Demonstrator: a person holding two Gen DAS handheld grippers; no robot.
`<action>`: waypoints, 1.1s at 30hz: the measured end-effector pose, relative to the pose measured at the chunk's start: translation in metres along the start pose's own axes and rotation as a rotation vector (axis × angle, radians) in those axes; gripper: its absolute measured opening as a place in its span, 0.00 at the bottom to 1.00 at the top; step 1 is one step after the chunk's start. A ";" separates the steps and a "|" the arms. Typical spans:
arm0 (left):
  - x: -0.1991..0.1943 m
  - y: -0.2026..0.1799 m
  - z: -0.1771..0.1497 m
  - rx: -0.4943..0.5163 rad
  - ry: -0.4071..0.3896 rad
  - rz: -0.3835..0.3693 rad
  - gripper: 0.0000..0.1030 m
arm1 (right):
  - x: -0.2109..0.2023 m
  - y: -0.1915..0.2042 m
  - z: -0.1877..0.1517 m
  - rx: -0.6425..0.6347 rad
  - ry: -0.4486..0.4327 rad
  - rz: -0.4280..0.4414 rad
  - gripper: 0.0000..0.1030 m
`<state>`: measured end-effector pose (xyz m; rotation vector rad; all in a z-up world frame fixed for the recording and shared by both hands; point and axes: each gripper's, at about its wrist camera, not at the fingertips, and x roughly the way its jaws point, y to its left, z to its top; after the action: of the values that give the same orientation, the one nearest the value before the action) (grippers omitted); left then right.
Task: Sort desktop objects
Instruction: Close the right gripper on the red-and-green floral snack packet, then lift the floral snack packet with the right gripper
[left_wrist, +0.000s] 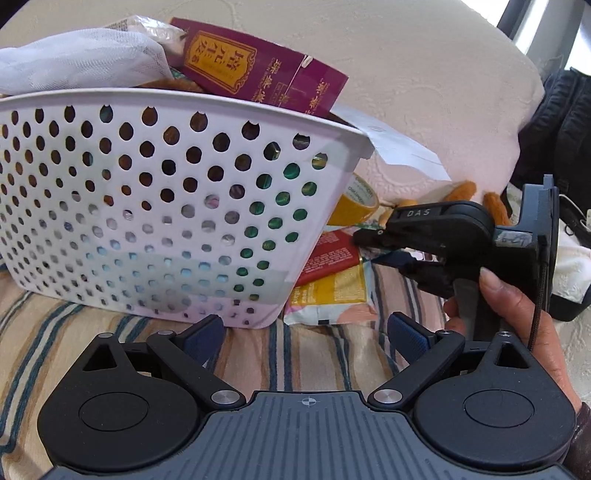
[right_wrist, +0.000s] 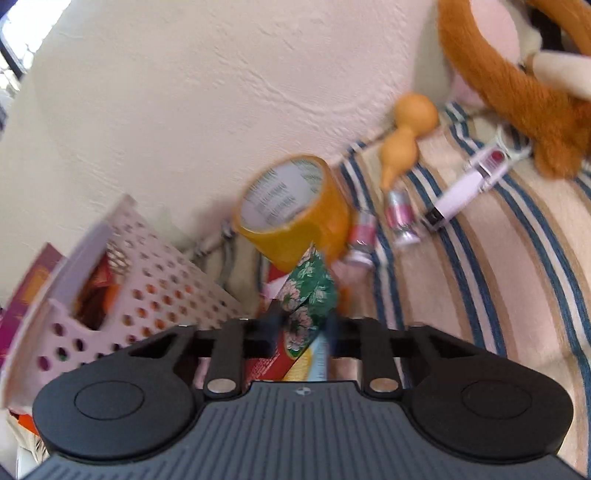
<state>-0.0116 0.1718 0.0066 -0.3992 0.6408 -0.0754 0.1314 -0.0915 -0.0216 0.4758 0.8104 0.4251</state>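
A white perforated basket (left_wrist: 147, 192) stuffed with a maroon box (left_wrist: 255, 66) and white mesh cloth stands on the striped cloth. My left gripper (left_wrist: 306, 332) hovers open just in front of the basket, nothing between its fingers. To the basket's right, a hand holds my right gripper (left_wrist: 373, 249) over a red and yellow packet (left_wrist: 332, 266). In the right wrist view, my right gripper (right_wrist: 303, 325) is shut on a green floral packet (right_wrist: 312, 291), which stands up between the pads. A yellow tape roll (right_wrist: 291, 210) lies just beyond it, and the basket (right_wrist: 147, 295) is at the left.
An orange gourd toy (right_wrist: 406, 133), two pink-wrapped sweets (right_wrist: 400, 214), a white and pink clip (right_wrist: 469, 184) and an orange plush toy (right_wrist: 517, 92) lie on the striped cloth at the right. A cream cushion (right_wrist: 221, 92) rises behind. A dark bag (left_wrist: 561, 122) sits far right.
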 end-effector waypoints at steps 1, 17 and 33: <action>-0.001 0.000 -0.001 0.001 -0.002 -0.001 0.98 | 0.002 0.002 0.000 -0.012 0.003 -0.020 0.19; -0.001 0.001 0.001 -0.005 -0.007 0.028 0.98 | -0.037 -0.006 -0.031 0.014 -0.118 0.019 0.08; 0.013 -0.018 -0.022 0.057 0.075 -0.012 0.98 | -0.156 -0.078 -0.114 0.128 -0.132 0.035 0.10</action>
<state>-0.0136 0.1458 -0.0099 -0.3467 0.7082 -0.1203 -0.0382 -0.2106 -0.0417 0.6317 0.7052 0.3712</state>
